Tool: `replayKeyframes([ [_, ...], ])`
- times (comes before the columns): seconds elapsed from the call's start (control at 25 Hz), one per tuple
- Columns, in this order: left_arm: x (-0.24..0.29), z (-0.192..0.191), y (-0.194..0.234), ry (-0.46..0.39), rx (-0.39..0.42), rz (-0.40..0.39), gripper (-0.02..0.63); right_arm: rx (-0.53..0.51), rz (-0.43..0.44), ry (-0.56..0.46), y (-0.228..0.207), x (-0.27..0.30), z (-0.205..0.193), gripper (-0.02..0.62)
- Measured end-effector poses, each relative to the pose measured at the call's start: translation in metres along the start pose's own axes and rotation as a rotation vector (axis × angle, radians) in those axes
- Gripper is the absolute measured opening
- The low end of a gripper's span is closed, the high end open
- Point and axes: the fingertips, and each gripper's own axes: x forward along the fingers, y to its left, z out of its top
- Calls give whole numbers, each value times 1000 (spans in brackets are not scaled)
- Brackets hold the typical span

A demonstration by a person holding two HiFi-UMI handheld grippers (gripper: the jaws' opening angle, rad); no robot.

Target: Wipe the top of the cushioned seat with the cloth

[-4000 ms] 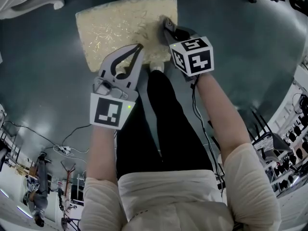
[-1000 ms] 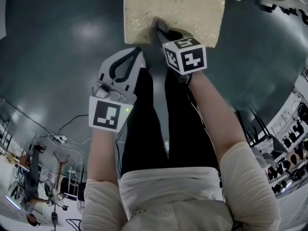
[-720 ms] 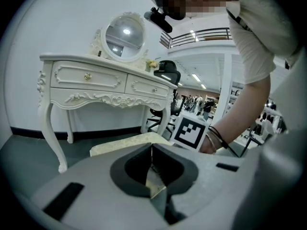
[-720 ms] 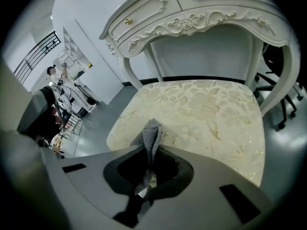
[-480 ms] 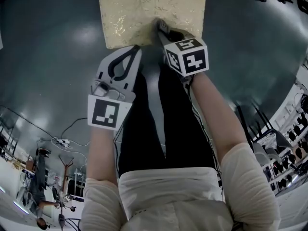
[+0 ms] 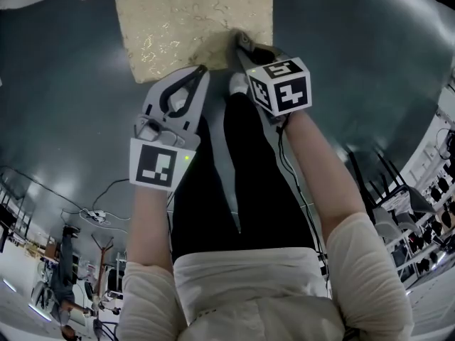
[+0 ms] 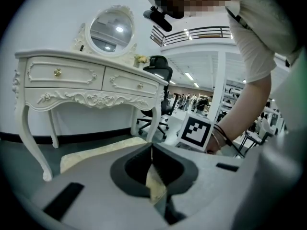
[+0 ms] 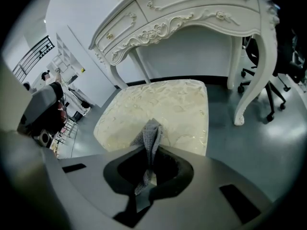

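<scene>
Right gripper view shows the right gripper (image 8: pixel 152 147) pinching the grey cloth (image 8: pixel 151 131), the seat (image 8: pixel 168 102) just beyond its fingertips, so wiping seems in hand, needing a pressed sweep forward; the left gripper (image 7: pixel 151 147) is closed, empty.

Big open-plan lab/studio hall, not a home: ornate white dressing table (image 7: pixel 91 80) w/ round mirror (image 7: pixel 111 28) amid office chairs (image 7: pixel 160 71), mezzanine railing (image 7: pixel 201 32); power strip + cables (image 6: pixel 91 214) on glossy grey floor (image 6: pixel 57 119), shelving racks (image 6: pixel 434 190) at edge.
</scene>
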Motion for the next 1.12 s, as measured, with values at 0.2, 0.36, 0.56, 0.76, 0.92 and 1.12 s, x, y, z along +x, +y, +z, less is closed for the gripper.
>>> replayKeyframes([
  [0.2,18,7,-19,2,12,-15,3,13,-20,-5,-24,-17,-9,26],
  [0.36,29,4,-28,3,17,-22,2,24,-52,-3,-39,-21,-20,26],
  [0.56,39,5,-37,1,20,-25,3,41,-103,22,-65,-29,-34,26],
  [0.76,48,14,-45,-2,36,-30,2,47,-153,42,-89,-45,-39,28],
  [0.92,37,30,-45,-19,48,-32,3,47,-157,23,-79,-63,-31,26],
  [1.12,21,67,-30,-61,124,-39,3,29,-177,-51,-61,-89,3,28],
])
